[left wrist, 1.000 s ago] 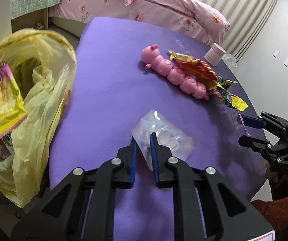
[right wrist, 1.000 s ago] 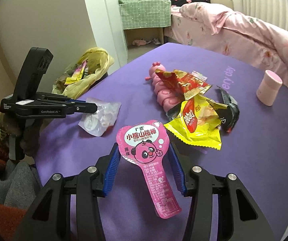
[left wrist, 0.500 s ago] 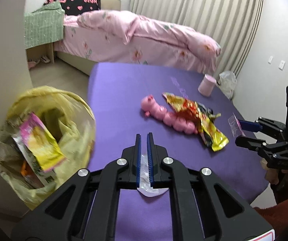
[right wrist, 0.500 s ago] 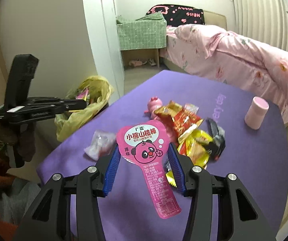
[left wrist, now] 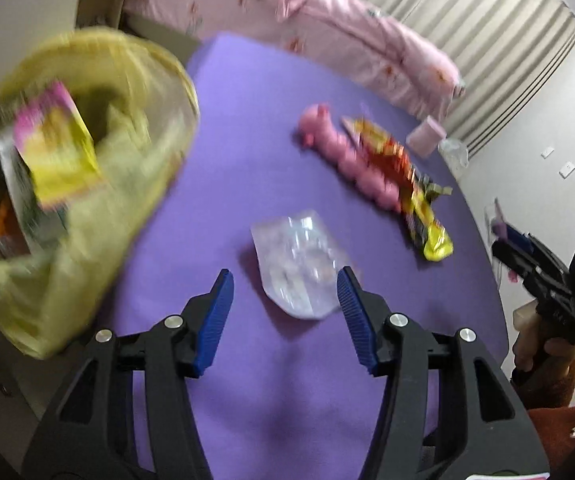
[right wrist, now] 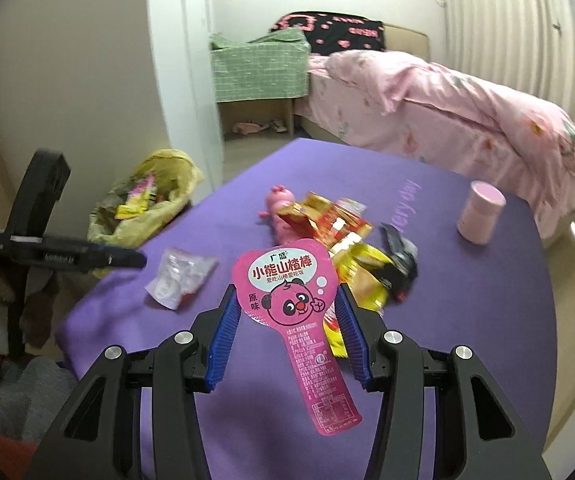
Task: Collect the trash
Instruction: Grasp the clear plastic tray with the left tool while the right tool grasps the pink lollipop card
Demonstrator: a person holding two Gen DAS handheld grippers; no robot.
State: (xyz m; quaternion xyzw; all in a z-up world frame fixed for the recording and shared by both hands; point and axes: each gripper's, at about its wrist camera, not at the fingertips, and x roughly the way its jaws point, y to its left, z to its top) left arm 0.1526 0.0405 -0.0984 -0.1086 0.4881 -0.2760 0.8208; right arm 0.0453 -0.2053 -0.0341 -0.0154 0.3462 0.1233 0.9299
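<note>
Trash: the clear wrapper (left wrist: 299, 264) is lying on the desk (left wrist: 247, 152) short of the yellow bag (left wrist: 99, 184), between the opening, spread left claw (left wrist: 285, 304); right claw (right wrist: 285, 328) is pinching the pink wrapper (right wrist: 287, 284), risking slipping out.

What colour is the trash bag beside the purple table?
Yellow, slightly see-through. The trash bag shows sharpest in the right wrist view; the left wrist view blurs it.
</note>
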